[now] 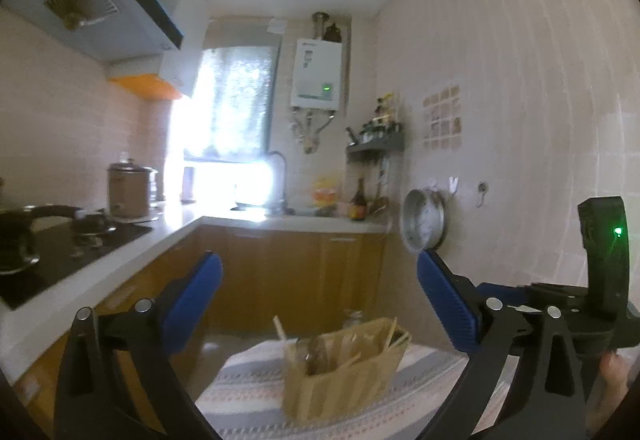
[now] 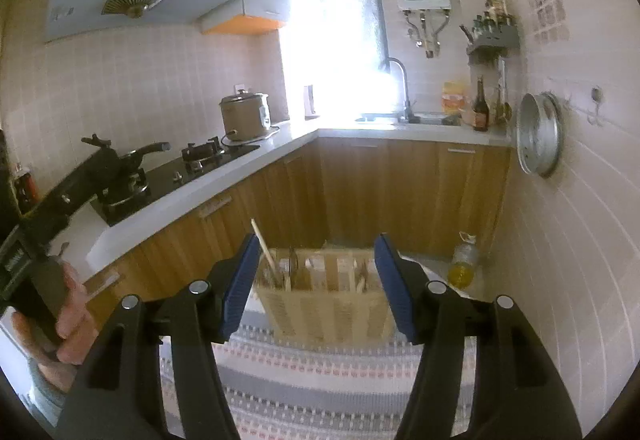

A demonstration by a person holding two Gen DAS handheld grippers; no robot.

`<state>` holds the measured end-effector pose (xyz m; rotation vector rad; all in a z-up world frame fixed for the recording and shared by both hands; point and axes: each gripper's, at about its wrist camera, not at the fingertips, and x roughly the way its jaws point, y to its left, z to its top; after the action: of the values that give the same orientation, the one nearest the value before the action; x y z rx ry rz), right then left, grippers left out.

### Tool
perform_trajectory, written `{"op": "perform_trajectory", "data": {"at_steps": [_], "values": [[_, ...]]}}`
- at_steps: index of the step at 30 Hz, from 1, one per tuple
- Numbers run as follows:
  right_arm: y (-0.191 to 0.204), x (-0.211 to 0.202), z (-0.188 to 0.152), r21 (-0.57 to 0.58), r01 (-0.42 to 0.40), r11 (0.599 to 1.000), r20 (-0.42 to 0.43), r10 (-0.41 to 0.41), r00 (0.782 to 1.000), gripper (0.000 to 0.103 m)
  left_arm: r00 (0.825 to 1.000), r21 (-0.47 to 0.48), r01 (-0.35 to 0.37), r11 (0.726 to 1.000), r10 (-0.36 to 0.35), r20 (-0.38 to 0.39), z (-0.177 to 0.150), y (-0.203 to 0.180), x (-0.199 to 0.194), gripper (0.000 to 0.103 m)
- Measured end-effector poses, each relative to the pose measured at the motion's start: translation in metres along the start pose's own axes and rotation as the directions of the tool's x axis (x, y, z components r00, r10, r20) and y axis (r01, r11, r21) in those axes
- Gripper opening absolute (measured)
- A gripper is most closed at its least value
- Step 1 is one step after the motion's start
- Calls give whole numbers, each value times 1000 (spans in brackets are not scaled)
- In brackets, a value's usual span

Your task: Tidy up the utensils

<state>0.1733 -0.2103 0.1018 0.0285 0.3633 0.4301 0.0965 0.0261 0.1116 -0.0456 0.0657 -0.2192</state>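
Observation:
A wooden slatted utensil holder [image 2: 326, 304] stands on a striped tablecloth [image 2: 320, 372], holding chopsticks, a wooden spoon [image 2: 264, 252] and other utensils. My right gripper [image 2: 316, 280] is open and empty, its blue pads to either side of the holder, in front of it. In the left wrist view the holder [image 1: 340, 368] sits low between my left gripper's fingers; the left gripper [image 1: 320, 300] is open and empty, raised above and behind it. The right gripper's body [image 1: 604, 264] shows at the right edge.
A white counter [image 2: 200, 195] with a black gas stove [image 2: 168, 175], a pan and a rice cooker [image 2: 244, 115] runs along the left. A sink and bottles stand at the back. A metal pan [image 2: 538, 133] hangs on the right wall. An oil bottle [image 2: 462, 260] stands behind the table.

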Motion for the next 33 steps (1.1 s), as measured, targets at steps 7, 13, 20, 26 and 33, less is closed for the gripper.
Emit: {"op": "perform_trajectory", "data": {"at_steps": [7,13,20,26,33], "values": [[-5,-18,-48,22,36,999,-41,-36,999,72,989,53,-105,993,110,-100,-34,-27,-28,95],[-5,-21,-83,19,104,994,-27,-103,994,72,967,98,-198,975,211,-145,-76,-33,-29,95],[-10,-9,-111,59,117,991,-31,-115,993,80,950,78,-270,960,278,-138,-106,-33,-33,95],[-10,21,-142,60,129,990,-96,-123,988,82,929,85,-283,955,296,-221,-142,-33,-15,95],[-12,40,-169,42,179,983,-110,-174,979,82,892,40,-347,937,343,-294,-176,-22,0,95]]}}
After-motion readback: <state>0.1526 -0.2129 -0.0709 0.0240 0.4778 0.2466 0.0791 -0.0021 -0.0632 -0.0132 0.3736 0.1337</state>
